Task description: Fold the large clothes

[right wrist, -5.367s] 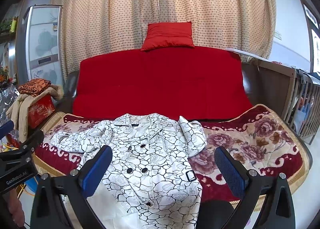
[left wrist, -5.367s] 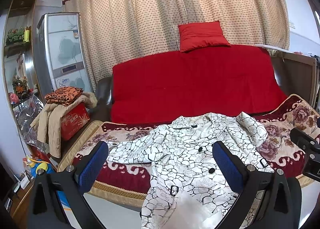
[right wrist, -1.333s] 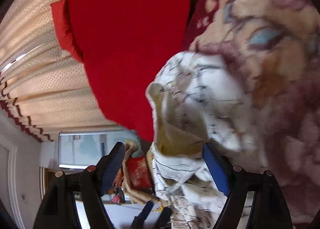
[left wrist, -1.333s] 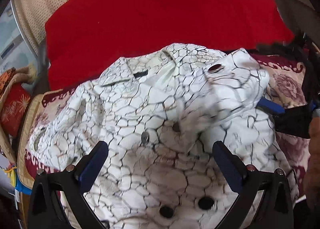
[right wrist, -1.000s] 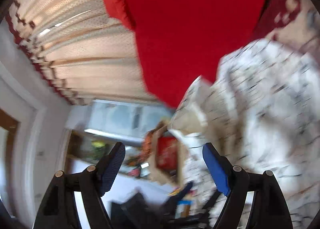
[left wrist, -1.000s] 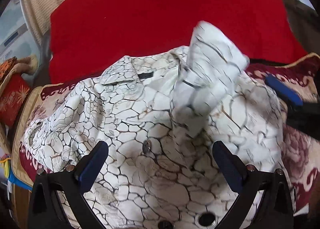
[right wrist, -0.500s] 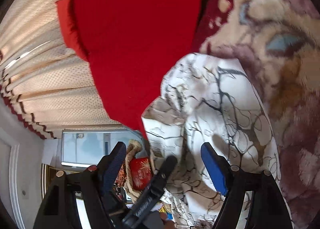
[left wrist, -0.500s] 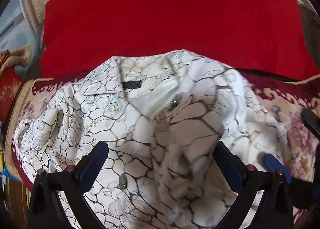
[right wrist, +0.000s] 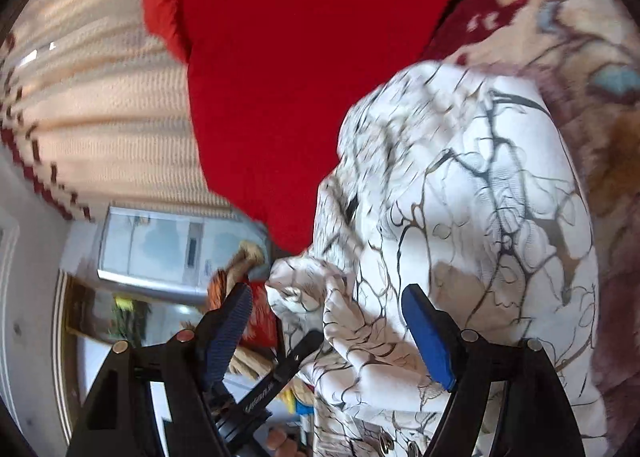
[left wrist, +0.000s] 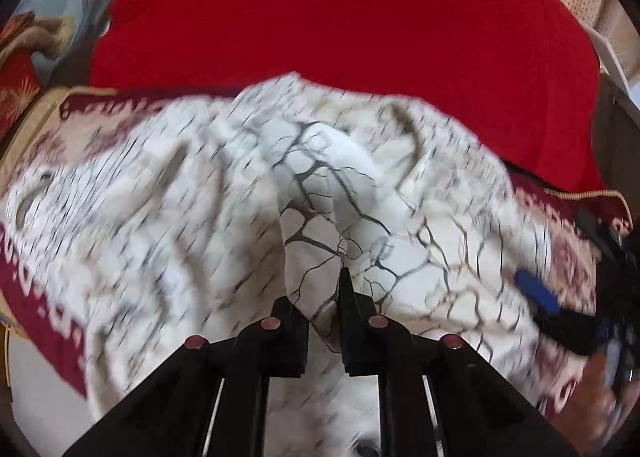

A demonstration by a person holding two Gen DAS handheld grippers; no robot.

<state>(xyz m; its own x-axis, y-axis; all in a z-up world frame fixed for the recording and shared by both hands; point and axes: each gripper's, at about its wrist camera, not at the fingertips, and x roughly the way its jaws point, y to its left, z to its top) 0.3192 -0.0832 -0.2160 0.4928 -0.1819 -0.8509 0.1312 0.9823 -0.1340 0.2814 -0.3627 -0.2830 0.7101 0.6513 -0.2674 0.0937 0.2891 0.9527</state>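
Between left tool (left wrist: 324, 297) fingers: pinched ridge of white crackle-print coat (left wrist: 328, 193), jaws just closed onto it, fabric clamped. Right tool (right wrist: 328, 331) spread wide, blue pads either side of coat bulk, gripping nothing visible. Coat heaped on floral blanket (left wrist: 48, 289) over red sofa (left wrist: 340, 17), one sleeve thrown inward across front, far sleeve apparently still spread out. Judged early stage: sleeve folds underway, body folds all left.
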